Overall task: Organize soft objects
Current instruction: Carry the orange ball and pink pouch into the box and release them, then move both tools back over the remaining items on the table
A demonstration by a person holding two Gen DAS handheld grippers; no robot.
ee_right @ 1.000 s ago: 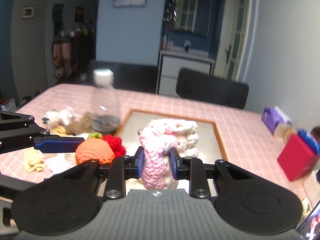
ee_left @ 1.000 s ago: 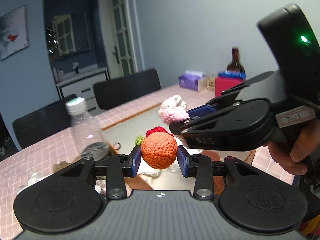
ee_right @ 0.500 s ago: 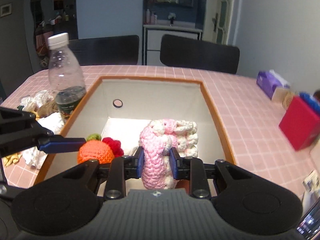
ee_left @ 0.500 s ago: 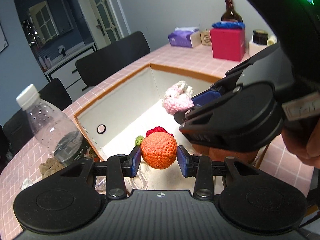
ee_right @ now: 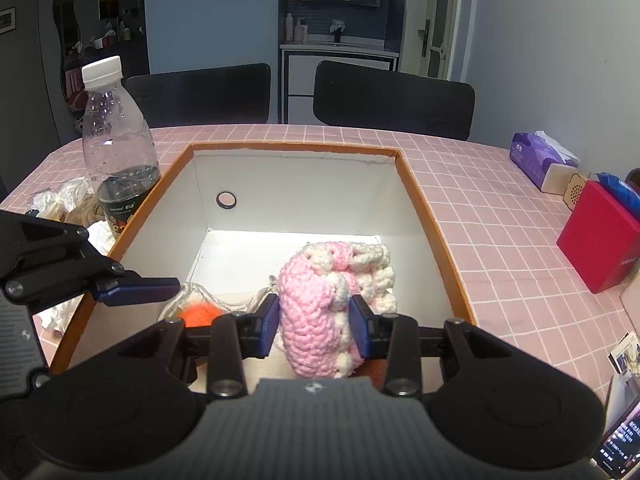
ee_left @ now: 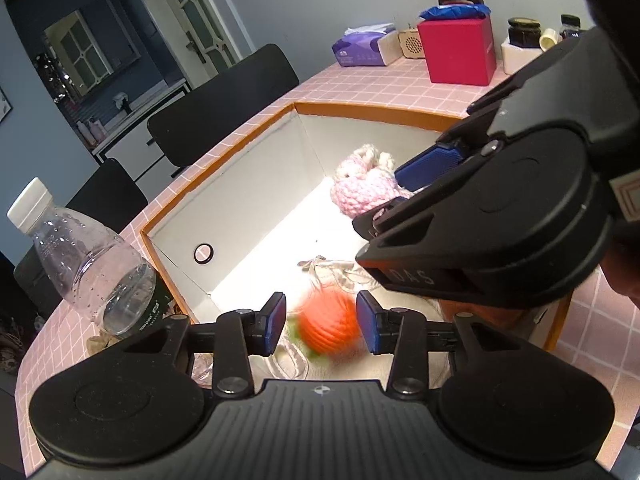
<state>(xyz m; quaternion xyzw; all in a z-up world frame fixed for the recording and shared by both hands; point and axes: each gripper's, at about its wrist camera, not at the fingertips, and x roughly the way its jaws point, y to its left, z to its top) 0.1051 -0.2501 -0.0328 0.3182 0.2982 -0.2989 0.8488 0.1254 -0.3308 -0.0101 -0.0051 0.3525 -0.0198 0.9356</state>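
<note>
Orange ball (ee_left: 329, 327) loose between parted left jaws; right jaws grip pink knit (ee_right: 316, 320).

The left gripper (ee_left: 321, 322) is held with its jaws spread apart; the right gripper (ee_right: 314, 322) is kept clamped, both angled downward.

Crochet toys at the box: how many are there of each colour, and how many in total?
Orange: 1, the crochet ball, blurred, between the open fingers of the left gripper.
Pink and white: 1, the crochet piece, in the right gripper.
Total: 2.
</note>
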